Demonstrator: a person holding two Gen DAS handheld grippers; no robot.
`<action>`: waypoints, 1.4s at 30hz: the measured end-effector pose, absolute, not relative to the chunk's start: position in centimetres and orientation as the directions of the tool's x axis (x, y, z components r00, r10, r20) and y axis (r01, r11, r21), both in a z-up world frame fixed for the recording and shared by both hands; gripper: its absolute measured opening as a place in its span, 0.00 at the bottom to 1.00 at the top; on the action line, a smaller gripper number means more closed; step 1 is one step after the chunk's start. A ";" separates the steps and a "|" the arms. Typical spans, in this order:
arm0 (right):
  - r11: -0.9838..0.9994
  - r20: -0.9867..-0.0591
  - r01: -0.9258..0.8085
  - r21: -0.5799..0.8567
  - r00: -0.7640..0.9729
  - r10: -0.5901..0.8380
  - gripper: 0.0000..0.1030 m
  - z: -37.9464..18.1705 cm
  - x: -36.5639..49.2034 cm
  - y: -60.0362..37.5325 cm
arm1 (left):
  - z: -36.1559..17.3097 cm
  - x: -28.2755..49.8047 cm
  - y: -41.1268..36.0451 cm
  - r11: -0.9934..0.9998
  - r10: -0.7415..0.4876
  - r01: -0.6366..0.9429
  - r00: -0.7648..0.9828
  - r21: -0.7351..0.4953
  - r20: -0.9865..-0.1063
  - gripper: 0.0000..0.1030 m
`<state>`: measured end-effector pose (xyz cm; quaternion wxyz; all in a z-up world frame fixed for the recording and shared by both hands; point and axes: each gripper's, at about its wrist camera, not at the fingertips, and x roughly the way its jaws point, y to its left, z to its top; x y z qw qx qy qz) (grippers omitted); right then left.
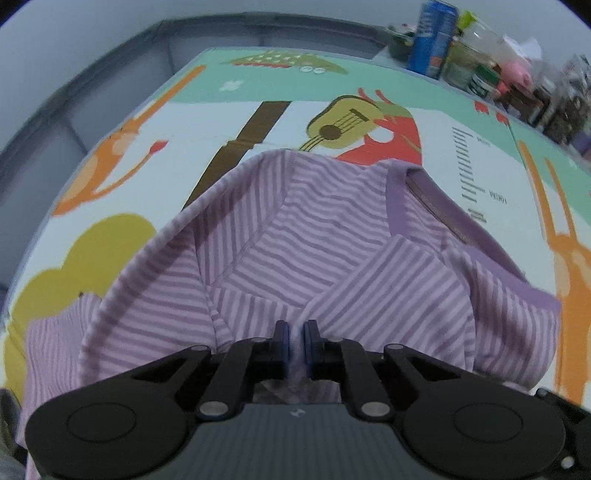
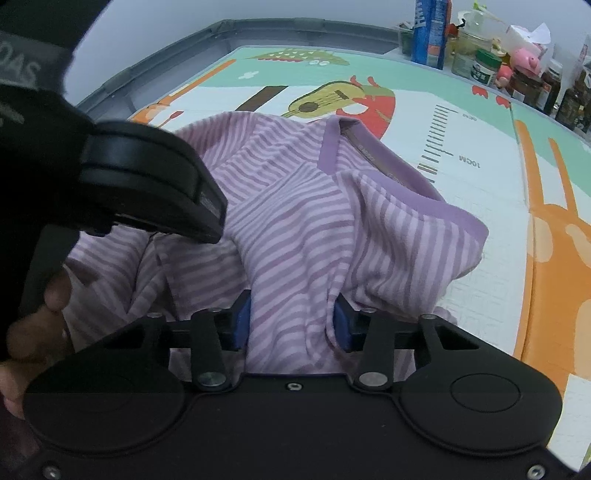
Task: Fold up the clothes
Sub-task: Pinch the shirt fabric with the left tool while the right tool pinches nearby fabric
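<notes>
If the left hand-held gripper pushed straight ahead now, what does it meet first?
The striped shirt itself: the left hand-held gripper already pinches its fabric, which is bunched directly ahead. The play mat probably lies beyond; depth unclear.

One garment, two grippers, a crowd of containers

One striped purple shirt [image 1: 295, 236] fills mid-frame, on one cartoon-printed play mat [image 1: 221, 122]. Two grippers show: the left gripper [image 1: 295, 341] at lower centre of its own view, the right gripper [image 2: 291, 319] likewise. Upper right: one blue carton [image 2: 430, 31], one pink pig figure [image 2: 526, 59], and jars [image 2: 485, 68] too blurred to count exactly.
</notes>
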<state>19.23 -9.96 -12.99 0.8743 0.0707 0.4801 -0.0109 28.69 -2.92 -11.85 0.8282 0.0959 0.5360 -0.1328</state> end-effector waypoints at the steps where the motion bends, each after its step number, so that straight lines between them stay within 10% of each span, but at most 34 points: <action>1: 0.990 -0.841 0.085 0.114 0.539 0.051 0.36 -13.0 19.2 -9.9 | -11.8 28.6 -3.0 0.945 -0.115 0.326 0.392 0.021 -0.913 0.09; 15: 0.992 -0.843 0.064 0.107 0.534 0.056 0.18 -12.3 18.8 -9.7 | -11.5 27.8 -3.3 0.919 -0.127 0.392 0.386 0.038 -0.914 0.07; 42: 0.967 -0.850 0.235 0.094 0.524 -0.045 0.15 -9.6 10.2 -17.0 | -10.1 19.4 -11.3 0.794 -0.201 0.605 0.341 0.051 -0.918 0.06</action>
